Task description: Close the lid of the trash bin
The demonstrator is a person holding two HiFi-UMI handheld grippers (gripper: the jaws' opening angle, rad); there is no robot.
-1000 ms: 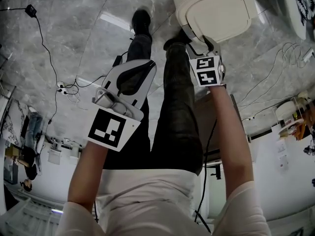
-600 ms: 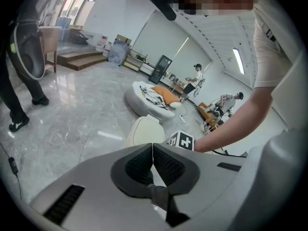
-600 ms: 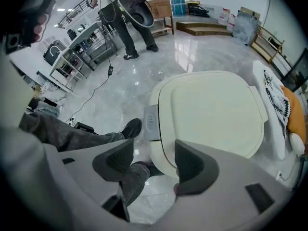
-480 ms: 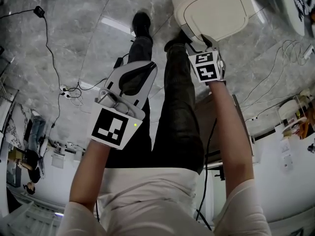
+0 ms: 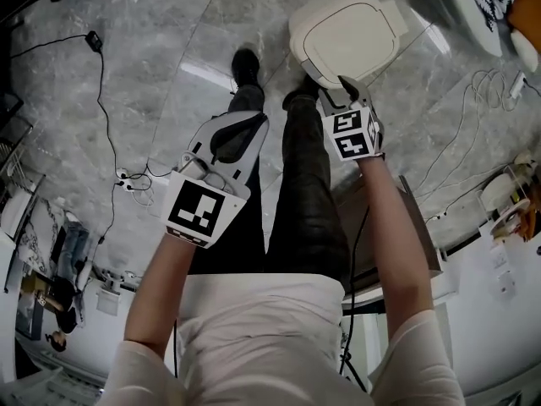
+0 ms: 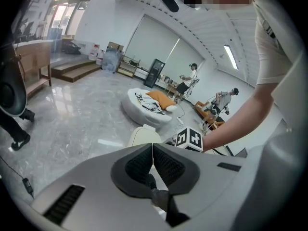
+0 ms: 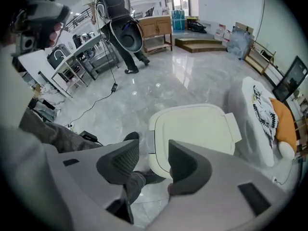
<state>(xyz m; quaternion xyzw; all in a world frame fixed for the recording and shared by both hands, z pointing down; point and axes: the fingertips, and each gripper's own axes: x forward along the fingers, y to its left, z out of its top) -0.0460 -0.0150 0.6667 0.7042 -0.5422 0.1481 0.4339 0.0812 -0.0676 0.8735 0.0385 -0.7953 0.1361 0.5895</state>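
The cream trash bin stands on the grey marble floor with its lid lying flat and closed, in front of the person's feet. It also shows in the right gripper view as a bin and small in the left gripper view as a bin. My right gripper hangs above the bin's near edge, pointing steeply down. Its jaws have just been closing, stand apart, and have nothing between them. My left gripper hovers over the person's left leg, away from the bin. Its pads meet at the tips with nothing in them.
The person's dark shoes and legs stand just before the bin. Black cables and a power strip lie on the floor at the left. A white round cushion sits right of the bin. A wooden table is at the right.
Both grippers have risen from the floor. The right one has drawn up and back from the bin's front edge. The lid lies closed throughout.
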